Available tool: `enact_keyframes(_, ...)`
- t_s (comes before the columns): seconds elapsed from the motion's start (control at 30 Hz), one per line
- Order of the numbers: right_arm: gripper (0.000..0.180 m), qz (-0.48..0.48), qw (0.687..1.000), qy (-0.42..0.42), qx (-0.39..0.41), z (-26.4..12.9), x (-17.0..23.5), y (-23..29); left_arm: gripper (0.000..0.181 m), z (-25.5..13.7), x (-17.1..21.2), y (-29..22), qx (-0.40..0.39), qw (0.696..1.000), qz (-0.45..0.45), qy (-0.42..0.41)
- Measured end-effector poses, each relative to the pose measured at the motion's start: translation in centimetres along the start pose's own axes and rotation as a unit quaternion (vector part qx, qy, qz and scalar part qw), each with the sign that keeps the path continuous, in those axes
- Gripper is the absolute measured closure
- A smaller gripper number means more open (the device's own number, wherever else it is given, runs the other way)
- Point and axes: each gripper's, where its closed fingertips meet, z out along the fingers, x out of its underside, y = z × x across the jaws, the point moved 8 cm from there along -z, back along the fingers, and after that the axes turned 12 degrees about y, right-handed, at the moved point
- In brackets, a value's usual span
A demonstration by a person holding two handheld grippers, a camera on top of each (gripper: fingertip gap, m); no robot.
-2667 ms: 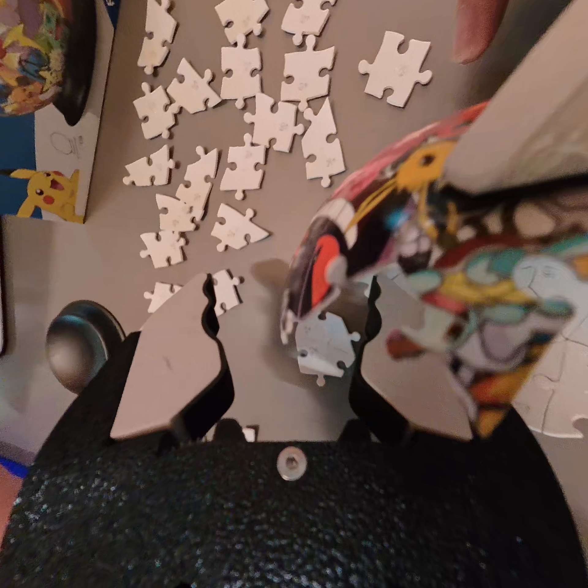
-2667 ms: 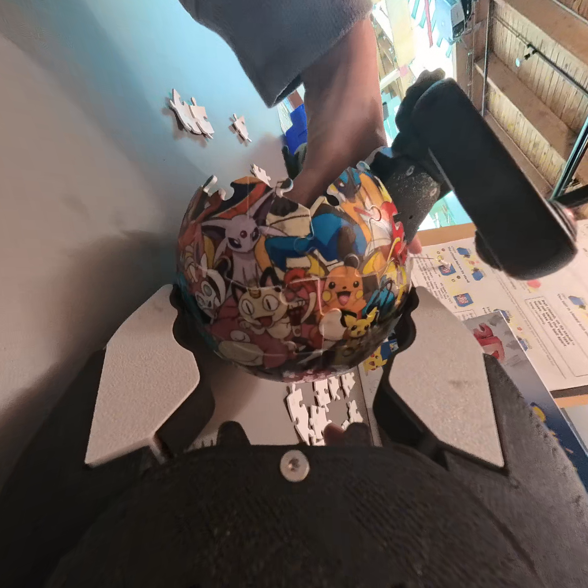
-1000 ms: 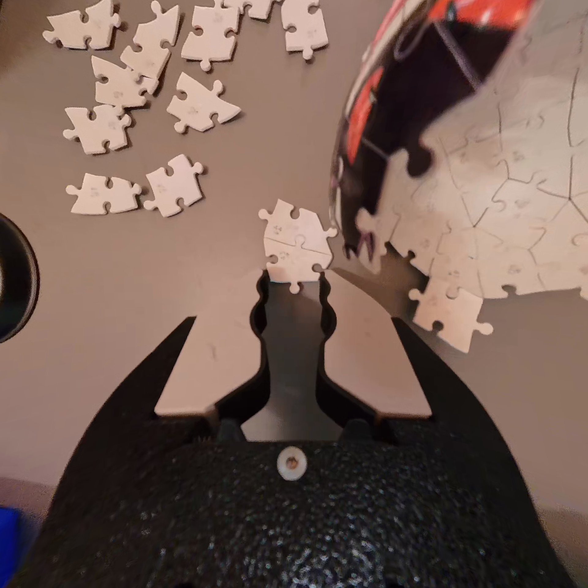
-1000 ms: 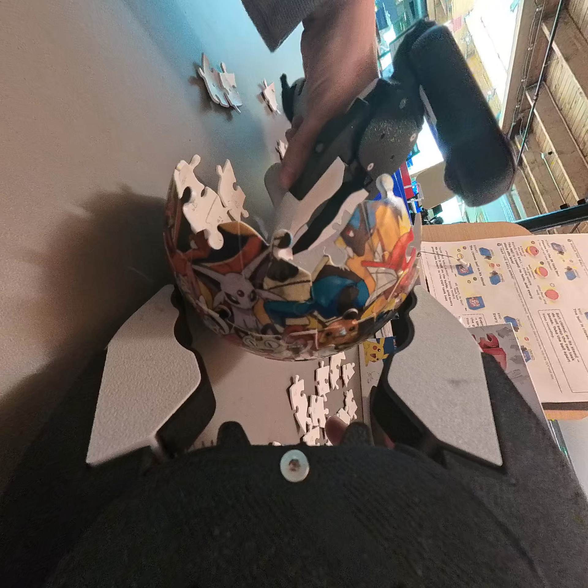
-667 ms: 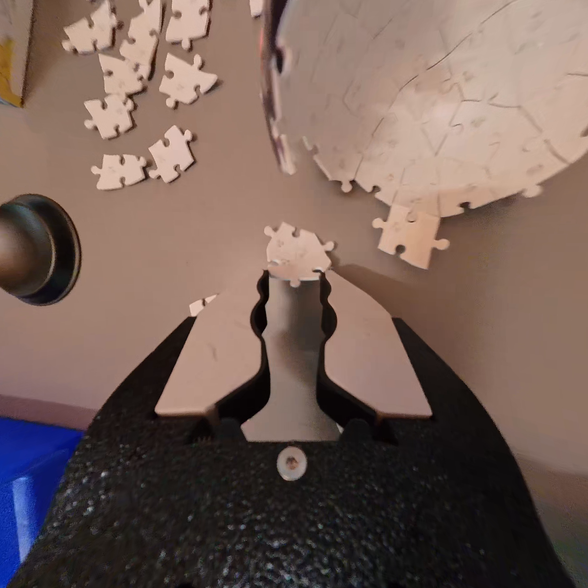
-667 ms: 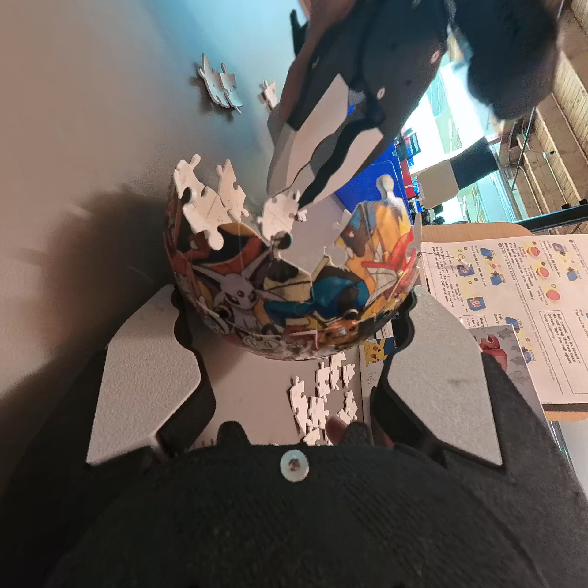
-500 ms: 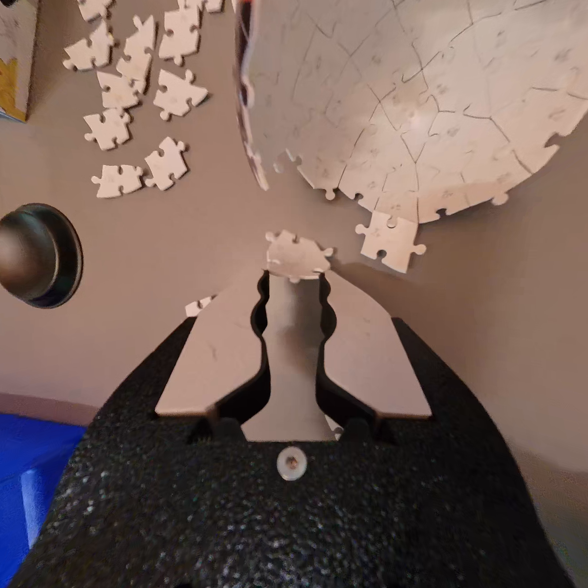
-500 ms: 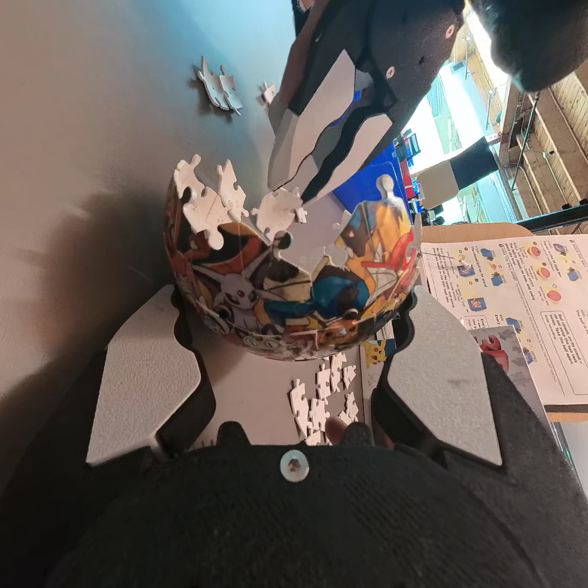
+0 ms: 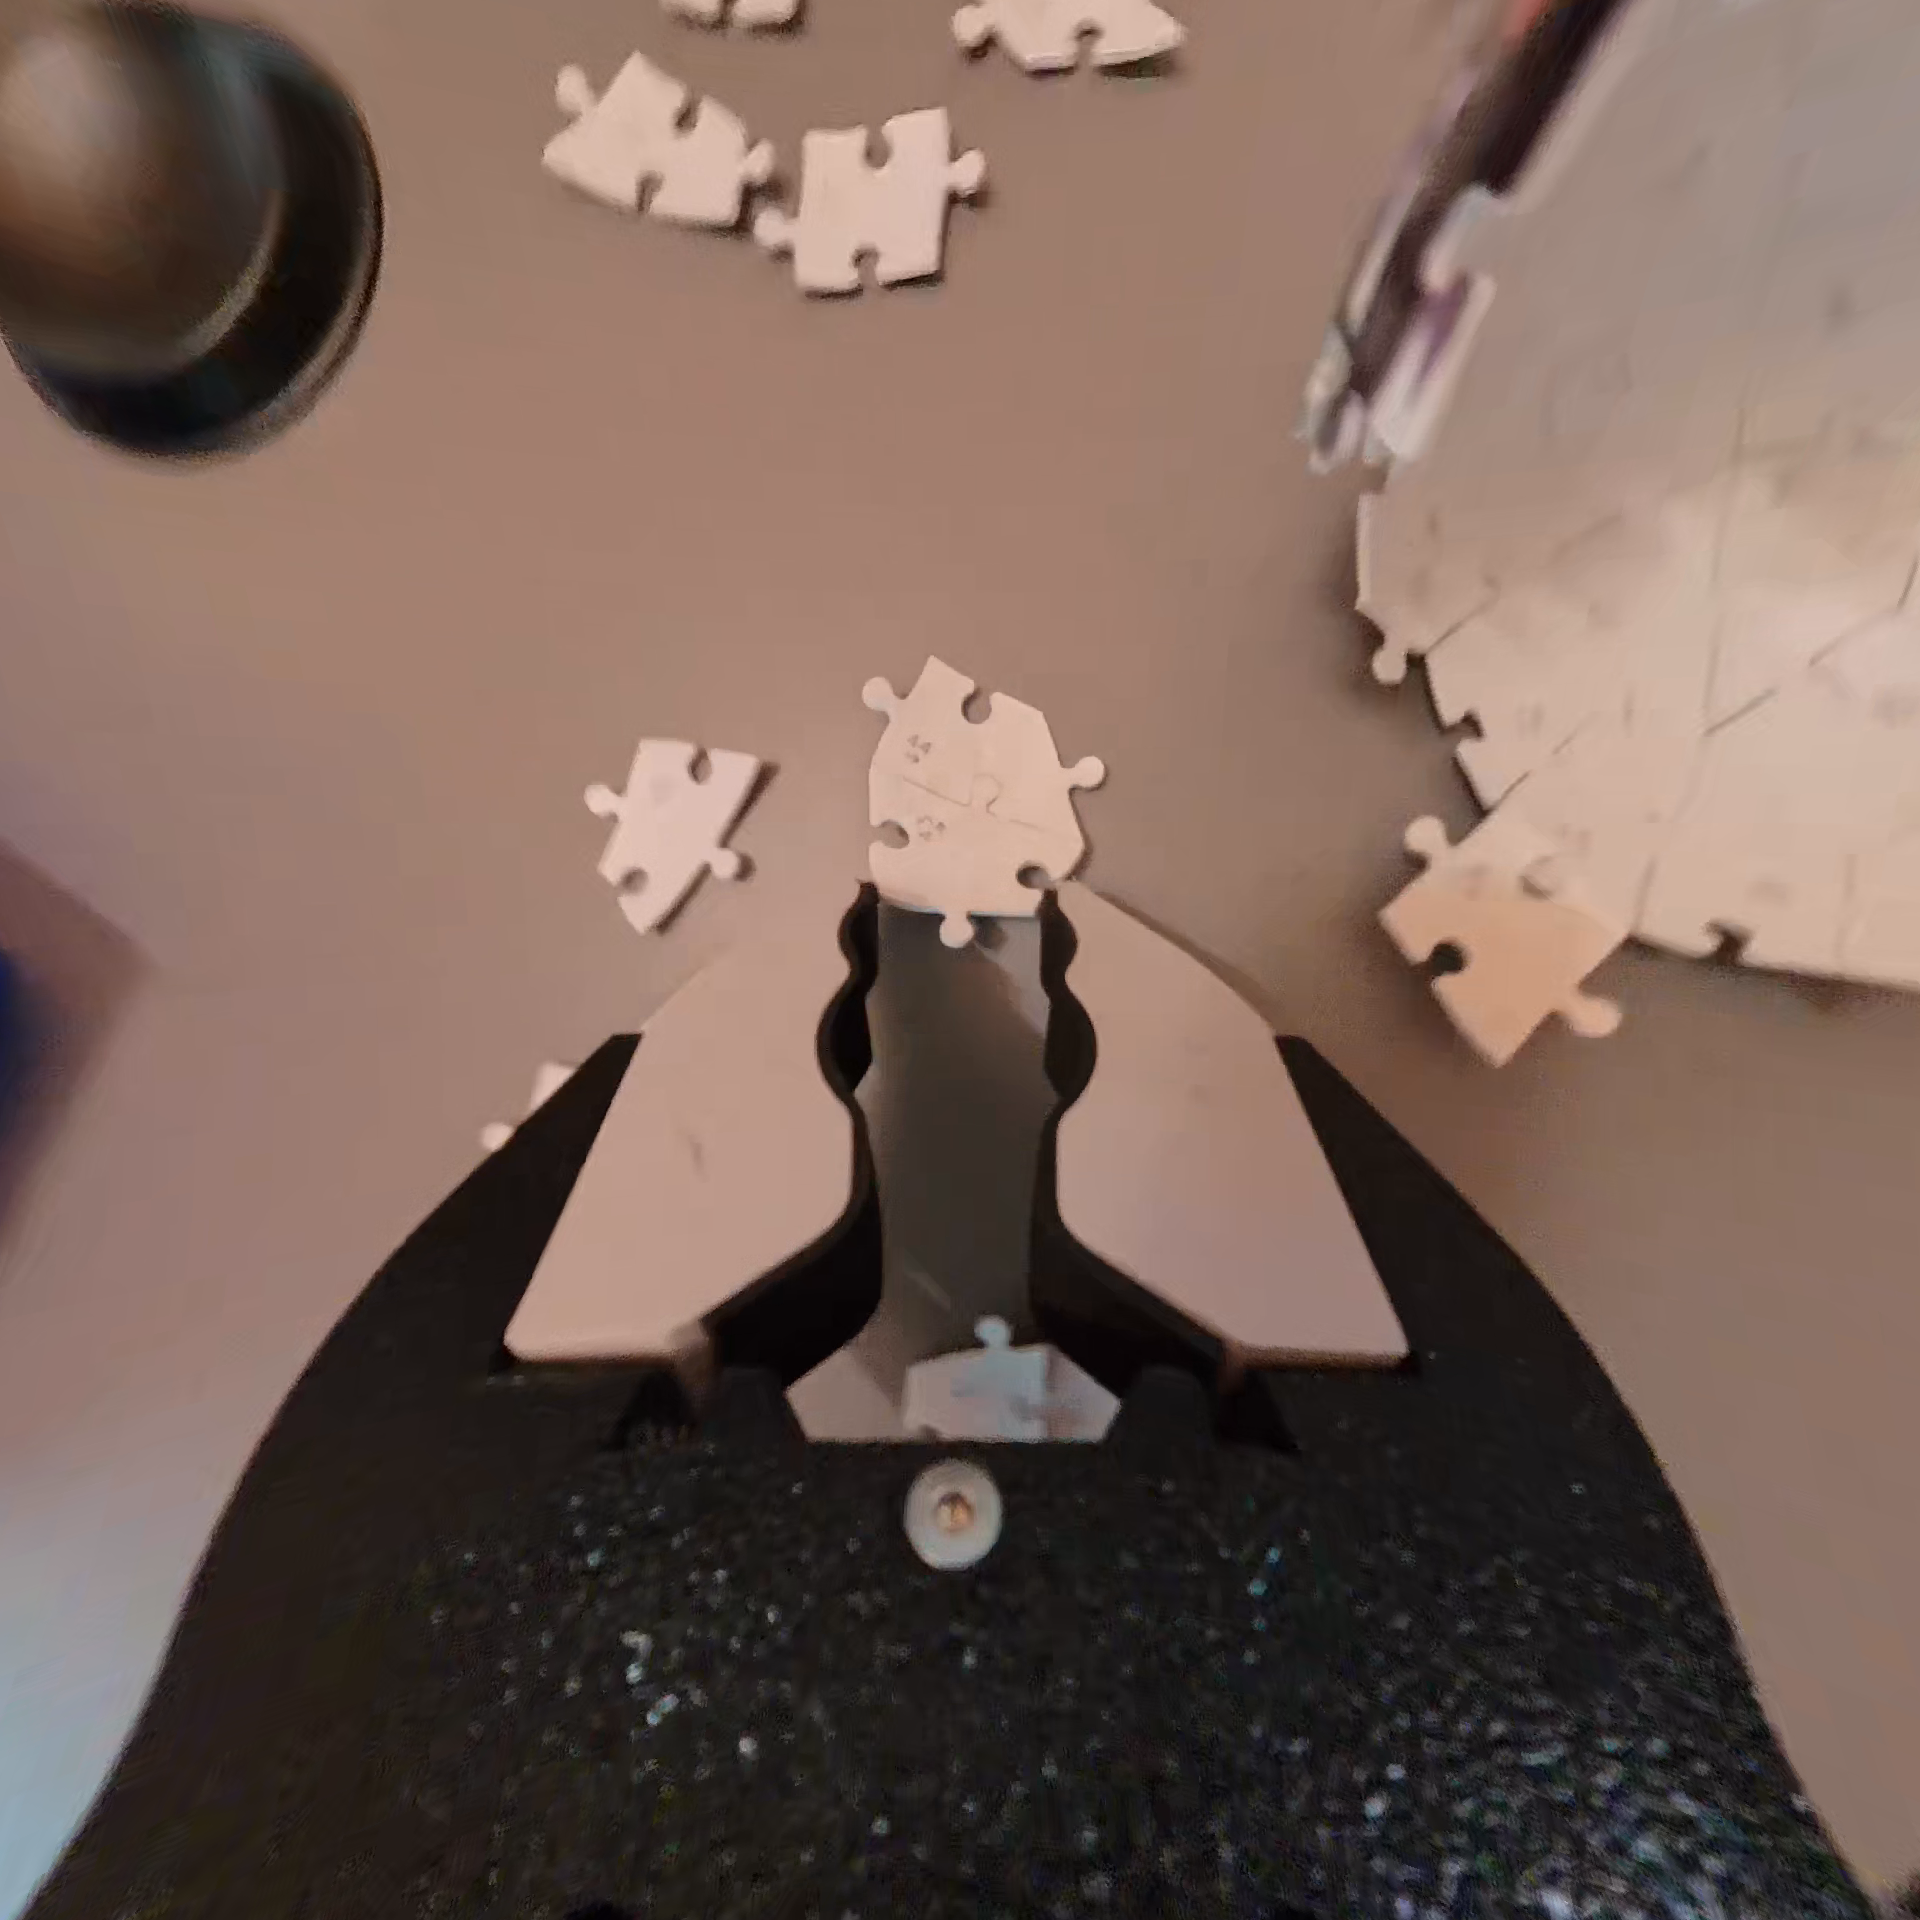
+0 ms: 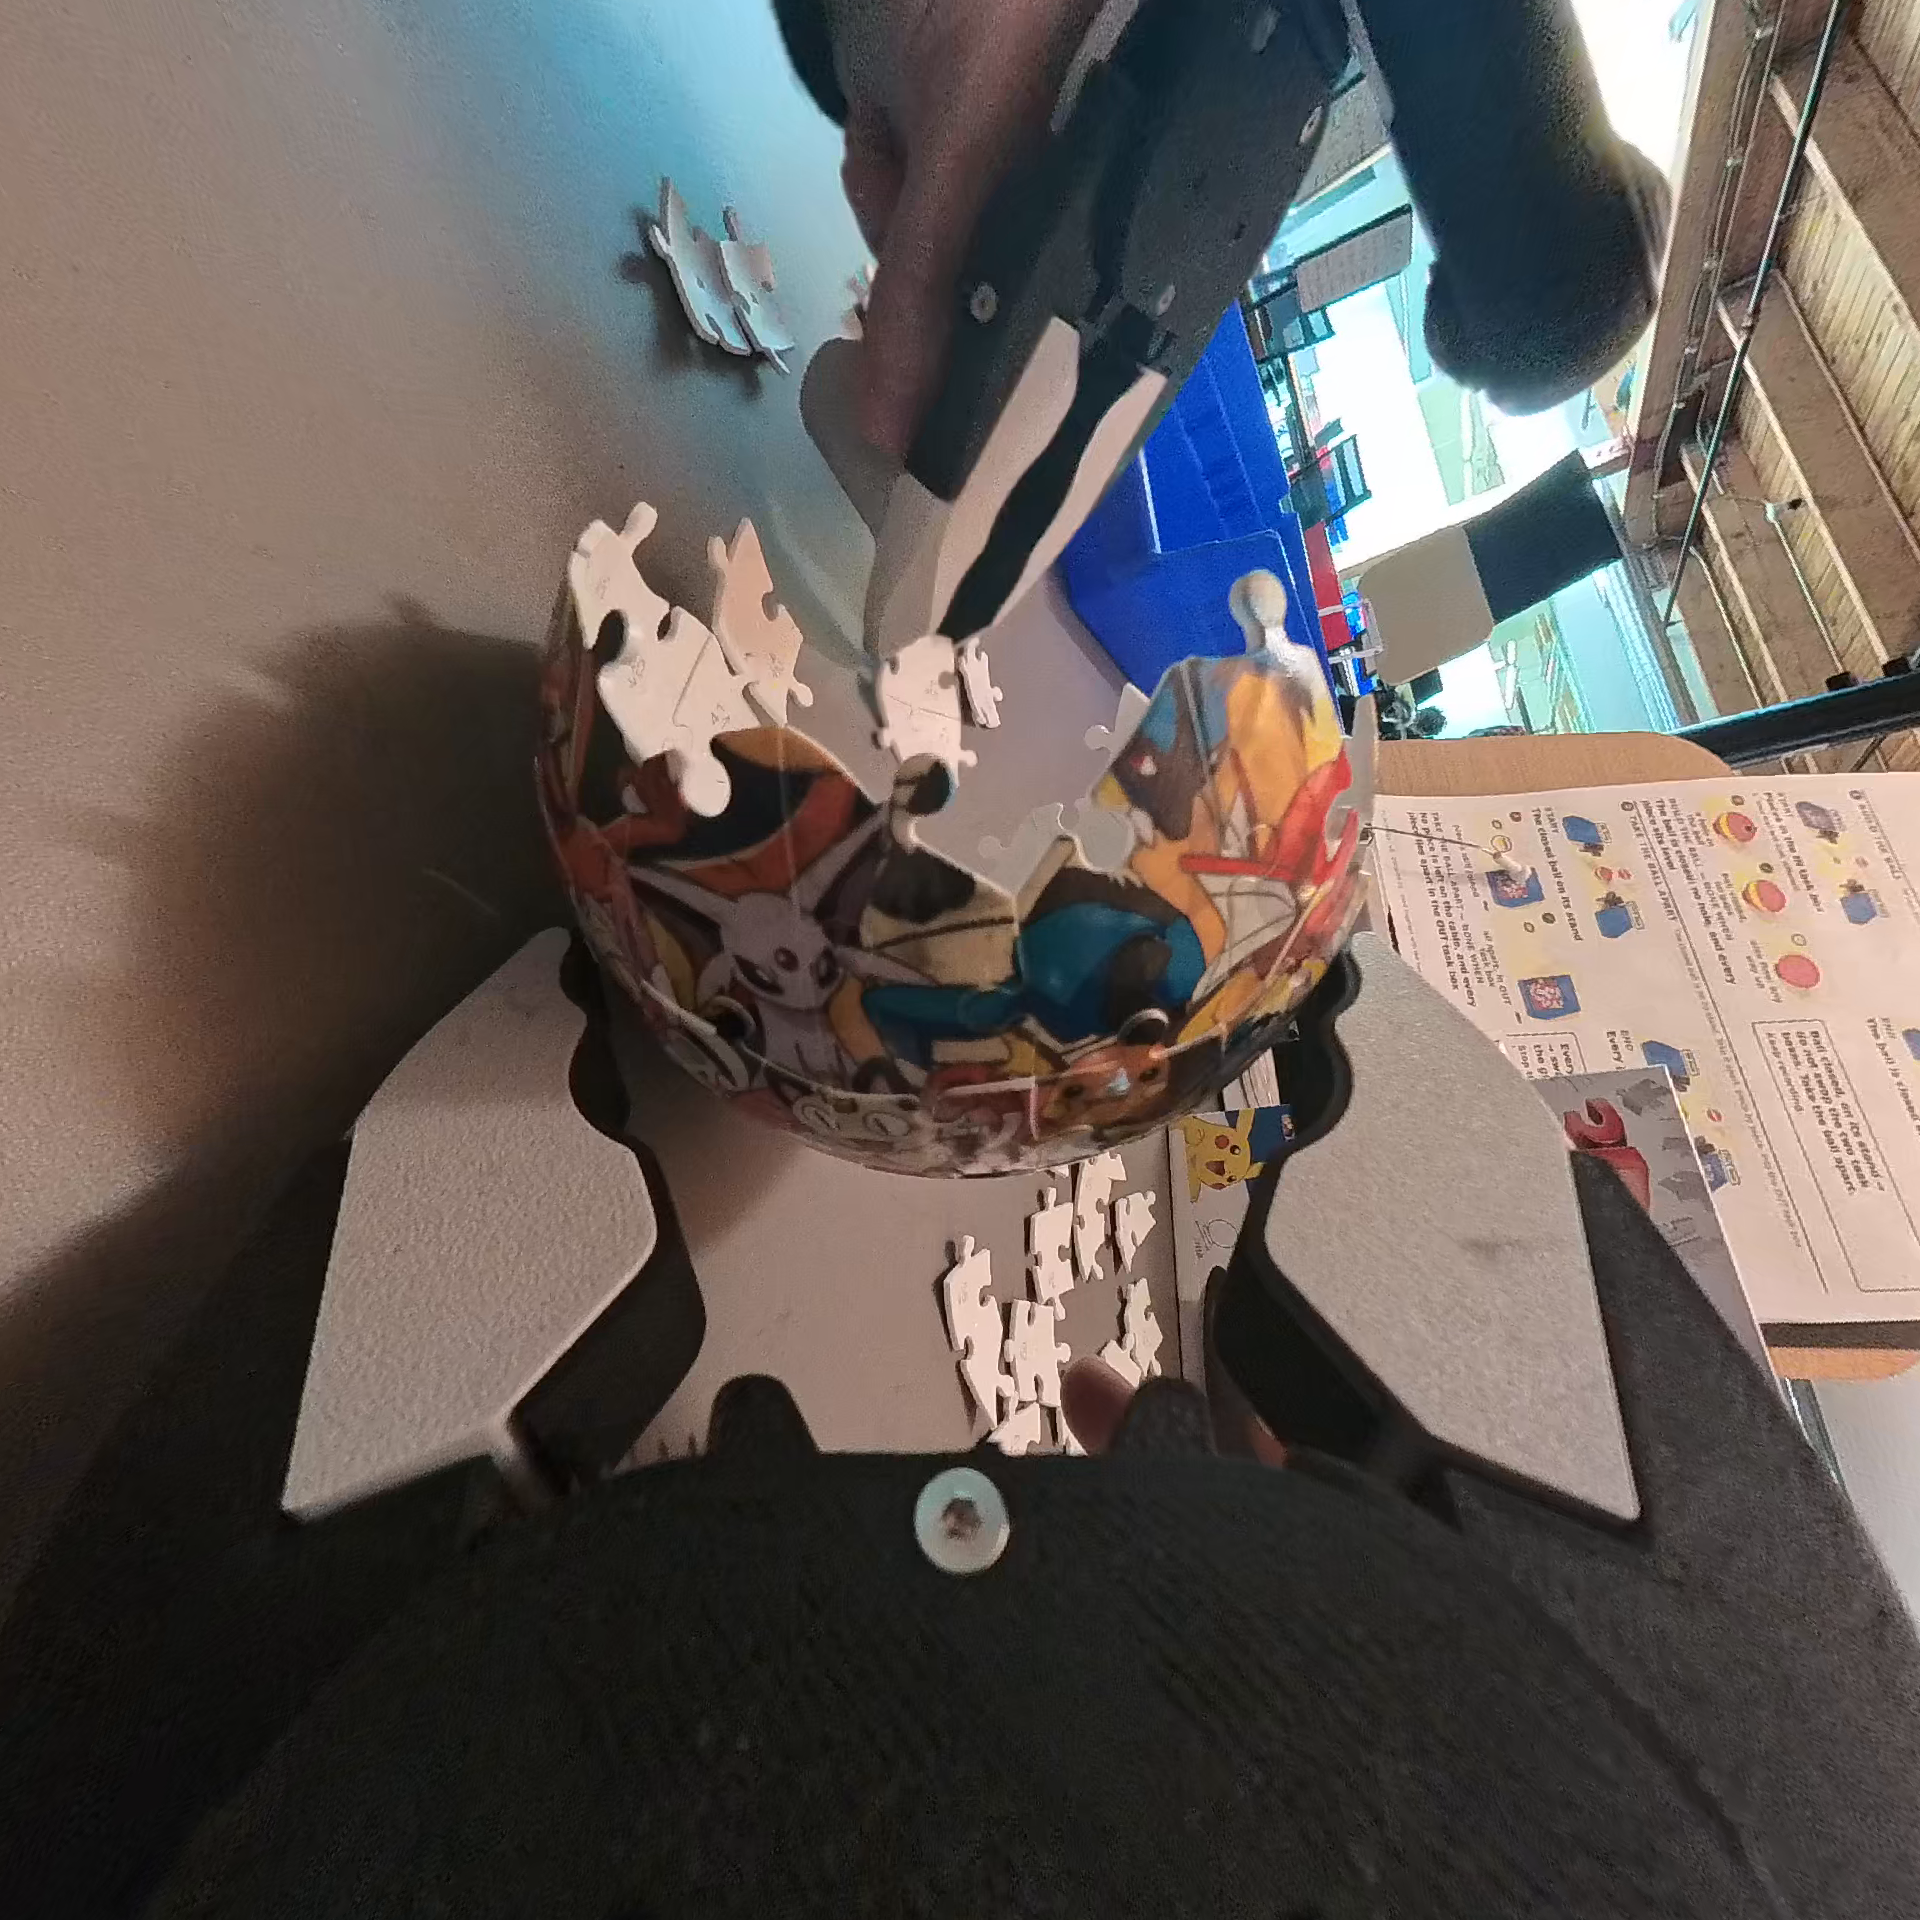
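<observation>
Above a grey table [image 9: 623, 582], a joined pair of white puzzle pieces [image 9: 971, 805] is pinched at the tips of the left gripper [image 9: 956, 914]. A half-built, colourfully printed puzzle ball [image 10: 966, 935] is clamped by the right gripper [image 10: 961, 997]. Loose white pieces [image 9: 873, 208] are scattered on the table; one [image 9: 675, 826] lies near the pinched pair. A dark round stand [image 9: 177, 229] is seen at upper left.

Workshop or warehouse-like hall, grey worktable [image 10: 260, 416], blue bins [image 10: 1195, 561], timber racking [image 10: 1808, 312], bright windows behind
</observation>
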Motion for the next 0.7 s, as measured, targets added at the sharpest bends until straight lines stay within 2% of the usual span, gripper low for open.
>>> enact_keyframes(0.1, 0.053, 0.000, 1.000, 0.000, 0.000, 0.0, 0.0, 0.0, 0.146, -0.1, -0.2, -1.1, 0.055, 0.997, -0.053, 0.008)
enact_keyframes(0.13, 0.053, 0.000, 1.000, 0.000, 0.000, 0.0, 0.0, 0.0, 0.141, -0.3, -0.3, -1.4, 0.073, 0.996, -0.049, 0.005)
enact_keyframes(0.2, 0.053, 0.000, 1.000, 0.000, 0.000, 0.0, 0.0, 0.0, 0.142, -1.1, -0.6, -1.8, 0.100, 0.994, -0.027, -0.015)
enact_keyframes(0.3, 0.053, 0.001, 1.000, 0.000, -0.001, 0.0, 0.1, 0.0, 0.142, -2.1, -0.7, -1.2, 0.094, 0.995, -0.011, -0.027)
enact_keyframes(0.4, 0.053, 0.002, 1.000, -0.001, -0.002, 0.0, 0.1, 0.0, 0.145, -1.5, 0.0, 0.3, 0.042, 0.999, -0.009, 0.021)
enact_keyframes(0.5, 0.053, 0.003, 1.000, -0.001, -0.002, 0.0, 0.1, 0.0, 0.149, 0.1, 0.2, 0.2, 0.062, 0.996, -0.009, 0.058)
enact_keyframes(0.63, 0.053, 0.003, 1.000, -0.001, -0.001, 0.0, 0.1, 0.0, 0.153, -0.3, 0.0, -1.5, 0.106, 0.993, 0.038, 0.021)
enact_keyframes(0.7, 0.053, 0.003, 1.000, -0.002, -0.001, 0.0, 0.1, 0.0, 0.155, -0.3, 0.1, -1.7, 0.099, 0.994, 0.046, 0.023)
